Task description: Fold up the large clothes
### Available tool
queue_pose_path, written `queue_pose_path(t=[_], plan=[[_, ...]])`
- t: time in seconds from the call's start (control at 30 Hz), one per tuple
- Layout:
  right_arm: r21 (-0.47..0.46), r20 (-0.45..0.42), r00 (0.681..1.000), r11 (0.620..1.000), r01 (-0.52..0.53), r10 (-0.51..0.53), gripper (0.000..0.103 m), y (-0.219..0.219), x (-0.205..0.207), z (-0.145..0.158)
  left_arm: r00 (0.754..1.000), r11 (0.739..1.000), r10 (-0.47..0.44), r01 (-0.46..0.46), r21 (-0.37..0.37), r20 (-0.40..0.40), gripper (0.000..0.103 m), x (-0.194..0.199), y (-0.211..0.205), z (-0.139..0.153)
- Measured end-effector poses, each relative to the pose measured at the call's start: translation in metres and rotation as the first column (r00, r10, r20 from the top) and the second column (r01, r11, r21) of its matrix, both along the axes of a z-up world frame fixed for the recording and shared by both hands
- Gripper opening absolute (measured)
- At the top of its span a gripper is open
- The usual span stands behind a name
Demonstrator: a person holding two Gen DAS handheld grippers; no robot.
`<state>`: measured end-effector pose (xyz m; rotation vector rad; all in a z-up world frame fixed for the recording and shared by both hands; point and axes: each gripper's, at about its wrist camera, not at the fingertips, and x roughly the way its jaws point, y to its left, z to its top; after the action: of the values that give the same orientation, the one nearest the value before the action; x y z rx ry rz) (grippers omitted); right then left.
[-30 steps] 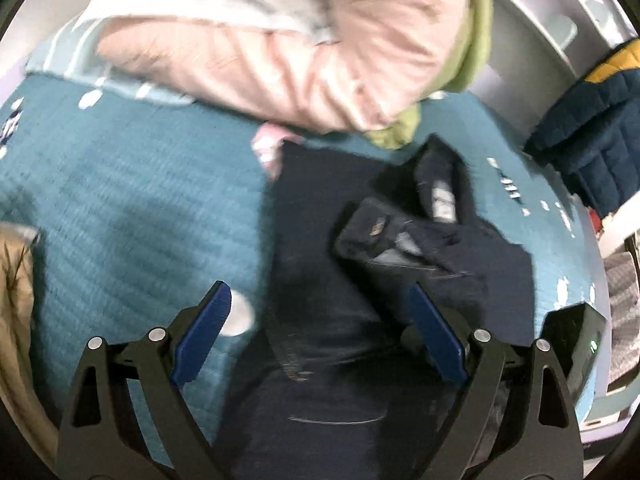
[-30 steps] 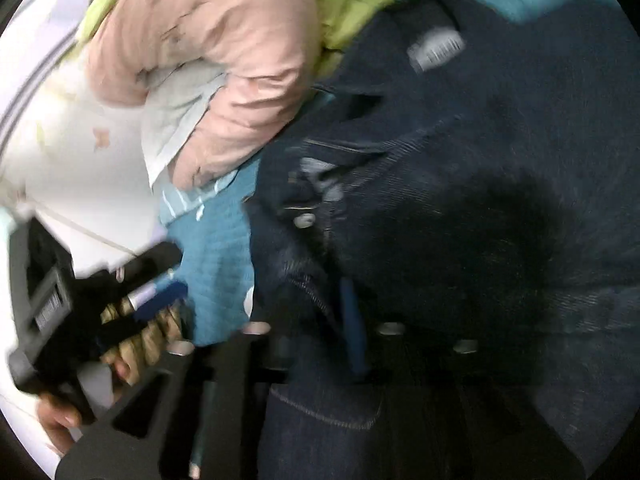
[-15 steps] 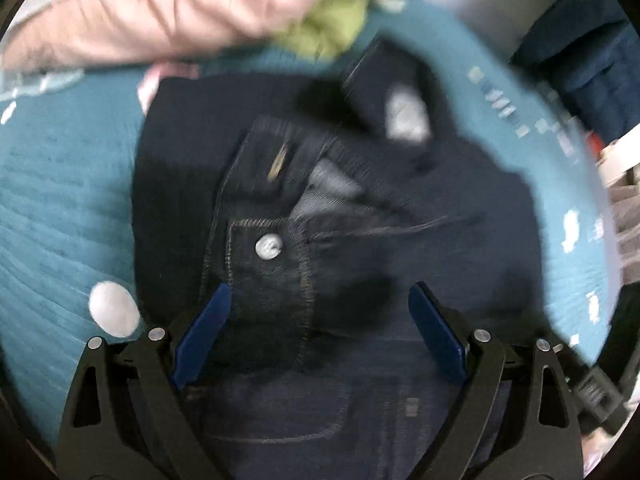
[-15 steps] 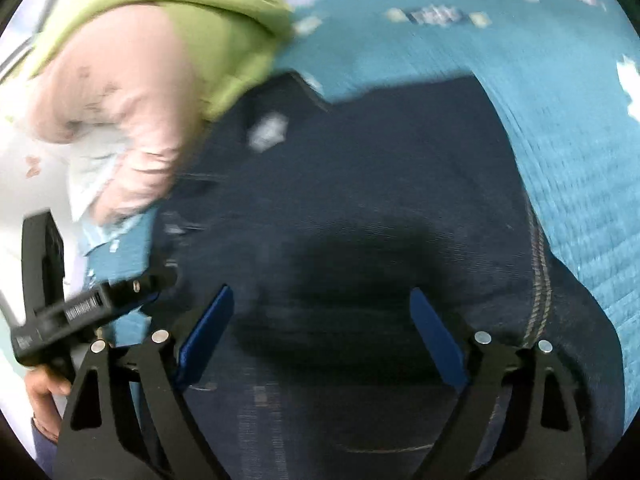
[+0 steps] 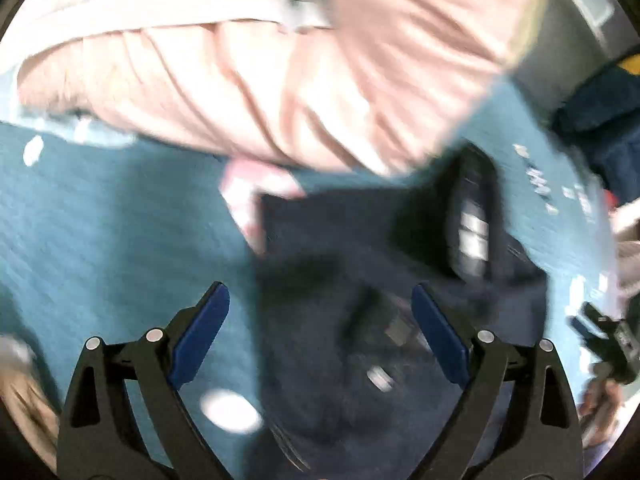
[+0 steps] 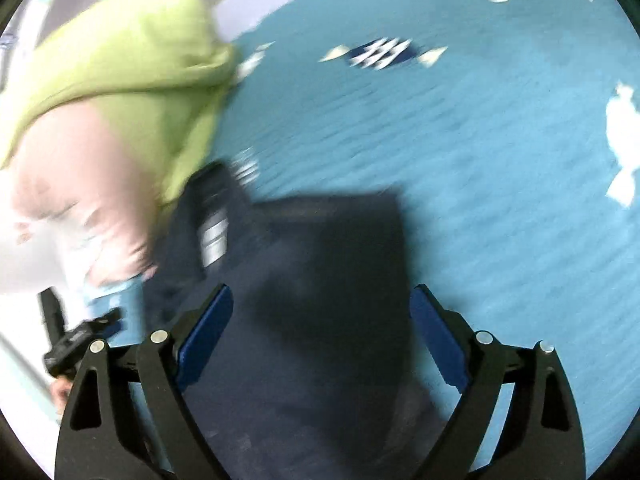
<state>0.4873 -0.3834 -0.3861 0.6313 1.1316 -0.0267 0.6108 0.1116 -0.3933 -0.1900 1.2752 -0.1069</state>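
Both frames blurry. Dark jeans (image 5: 352, 264) lie folded on the teal bedspread (image 5: 120, 240), just below a pink and green pile of clothes (image 5: 300, 92). Left gripper (image 5: 320, 332) spread wide above the jeans, gripping nothing. Right gripper (image 6: 322, 332) also spread wide, empty, over the jeans (image 6: 320, 280) near their right edge; bedspread (image 6: 480, 140) beyond.

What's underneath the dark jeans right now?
The dark jeans lie on a teal quilted bedspread; a pink patch peeks out at one corner. Anything else beneath is covered.
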Motion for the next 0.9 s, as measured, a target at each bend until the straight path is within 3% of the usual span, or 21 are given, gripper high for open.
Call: queue_pose_path(t=[0.1,0.23,0.43,0.53,0.57,0.6,0.63,0.67,0.73,0.77,0.8,0.87,0.9], plan=[[-0.037,-0.089,0.996,0.999,0.012,-0.016,0.087,-0.016,0.023,-0.013,0.997,1.000,0.018,-0.019,-0.008,-0.069,0.092,0.028,0.004,-0.018],[0.015,-0.194,0.981,1.000,-0.004,0.007,0.087,-0.024,0.042,-0.040,0.991,1.000,0.005,-0.002,0.021,-0.136,0.092,0.048,-0.001,-0.045],[0.020,-0.251,0.967,0.999,-0.046,0.050,0.087,-0.016,0.061,-0.059,0.988,0.999,-0.013,0.019,0.039,-0.155,0.090,0.055,-0.009,-0.061],[0.017,-0.247,0.967,0.998,-0.068,0.070,0.084,-0.005,0.068,-0.061,0.988,0.997,-0.038,0.048,0.062,-0.152,0.082,0.056,-0.011,-0.062],[0.032,-0.253,0.964,0.997,-0.072,0.078,0.076,-0.001,0.073,-0.062,0.988,0.995,-0.051,0.062,0.073,-0.148,0.076,0.056,-0.014,-0.062],[0.047,-0.267,0.960,0.996,-0.075,0.085,0.059,0.001,0.073,-0.064,0.987,0.993,-0.063,0.076,0.087,-0.145,0.073,0.057,-0.017,-0.061],[0.023,-0.284,0.954,0.996,-0.091,0.094,0.052,0.007,0.074,-0.066,0.987,0.992,-0.072,0.086,0.096,-0.141,0.067,0.057,-0.021,-0.060],[-0.010,-0.288,0.952,0.993,-0.114,0.107,0.050,0.011,0.075,-0.066,0.987,0.991,-0.083,0.096,0.093,-0.135,0.054,0.057,-0.024,-0.059],[-0.077,-0.291,0.949,0.986,-0.145,0.117,0.037,0.015,0.075,-0.066,0.989,0.989,-0.098,0.109,0.100,-0.113,0.042,0.054,-0.030,-0.056],[-0.097,-0.266,0.958,0.986,-0.132,0.102,0.018,0.009,0.071,-0.064,0.991,0.987,-0.101,0.111,0.117,-0.091,0.036,0.052,-0.032,-0.054],[-0.069,-0.233,0.968,0.992,-0.108,0.089,0.009,0.003,0.066,-0.061,0.993,0.987,-0.100,0.107,0.123,-0.062,0.034,0.048,-0.032,-0.051],[-0.043,-0.159,0.984,0.995,-0.092,0.084,0.008,-0.004,0.055,-0.052,0.996,0.991,-0.088,0.089,0.096,-0.015,0.018,0.041,-0.027,-0.044],[-0.052,-0.122,0.988,0.994,-0.100,0.093,0.008,-0.005,0.048,-0.044,0.995,0.993,-0.097,0.096,0.068,0.017,0.017,0.035,-0.026,-0.039]])
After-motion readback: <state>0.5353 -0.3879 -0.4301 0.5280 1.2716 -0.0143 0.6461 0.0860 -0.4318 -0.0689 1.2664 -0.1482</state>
